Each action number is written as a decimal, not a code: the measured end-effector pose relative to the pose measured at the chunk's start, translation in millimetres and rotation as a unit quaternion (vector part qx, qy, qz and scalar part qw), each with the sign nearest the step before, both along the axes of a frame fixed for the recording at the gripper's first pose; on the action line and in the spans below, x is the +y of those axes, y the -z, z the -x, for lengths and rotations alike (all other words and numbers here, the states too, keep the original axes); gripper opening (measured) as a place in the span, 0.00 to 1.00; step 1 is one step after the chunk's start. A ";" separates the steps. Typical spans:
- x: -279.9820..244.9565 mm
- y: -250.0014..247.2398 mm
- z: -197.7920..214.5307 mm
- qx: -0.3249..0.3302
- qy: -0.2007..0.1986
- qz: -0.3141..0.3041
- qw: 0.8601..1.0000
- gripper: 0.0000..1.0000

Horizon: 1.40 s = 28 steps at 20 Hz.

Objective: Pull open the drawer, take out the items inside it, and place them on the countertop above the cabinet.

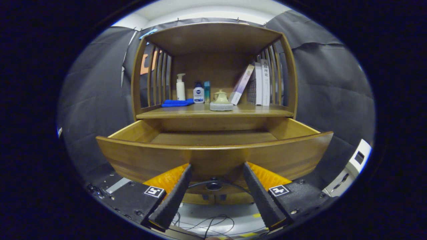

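The drawer (213,153) stands pulled well out of the cabinet (213,66), so the opening step looks done. Its curved front panel sits right at the gripper (217,170), the two fingers (180,186) spread apart with their tips close against the lower part of that panel, either side of where a dark knob (213,186) shows beneath it. Open, then, and gripping nothing, the gap between them bare.

Looking over the front edge into the drawer: only plain wooden floor and side walls are visible. The near strip of the floor is hidden behind the front panel, so whether anything lies there I cannot tell.

Up on the bench (213,111) above the drawer there is a fair spread: a blue cloth (176,103) at the left, a white pump bottle (180,87) behind it, a small white bottle (198,94) with a teal bottle (207,92) just beside it, a pale teapot (221,97) sitting on a grey round pad (221,106) in the middle, and books (257,85) leaning at the right.

My read: the task is far along, possibly finished, if those things came from the drawer. What is left is a check of the hidden front strip
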<state>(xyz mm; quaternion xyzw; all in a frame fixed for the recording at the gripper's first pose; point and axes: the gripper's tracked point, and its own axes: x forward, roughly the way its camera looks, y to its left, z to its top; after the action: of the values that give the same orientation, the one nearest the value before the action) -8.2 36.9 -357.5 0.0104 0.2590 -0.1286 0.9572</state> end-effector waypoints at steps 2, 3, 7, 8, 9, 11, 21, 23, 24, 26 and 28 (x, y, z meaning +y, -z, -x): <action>-1.4 -1.4 -18.4 -0.005 0.002 -0.005 1.000 0.99; -4.1 -1.4 -28.5 -0.007 0.002 -0.005 1.000 0.99; -8.9 6.0 -54.6 0.005 0.008 -0.012 1.000 0.99; -10.1 7.5 -60.0 0.006 0.008 -0.011 1.000 0.99; -11.7 9.2 -67.3 0.008 0.008 -0.010 1.000 0.99; -14.1 11.8 -78.6 0.009 0.008 -0.009 1.000 1.00; -24.4 22.9 -126.6 0.019 0.013 -0.007 1.000 0.99; -26.6 24.6 -135.8 0.021 0.014 -0.009 1.000 0.99; -27.5 25.4 -138.4 0.022 0.014 -0.009 1.000 0.99; -29.5 26.6 -146.1 0.023 0.014 -0.008 1.000 0.99; -28.4 27.8 -148.2 0.023 0.016 -0.006 1.000 0.99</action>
<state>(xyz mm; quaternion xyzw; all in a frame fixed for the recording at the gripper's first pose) 140.0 8.5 -385.3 0.0171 0.2810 -0.1427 0.9489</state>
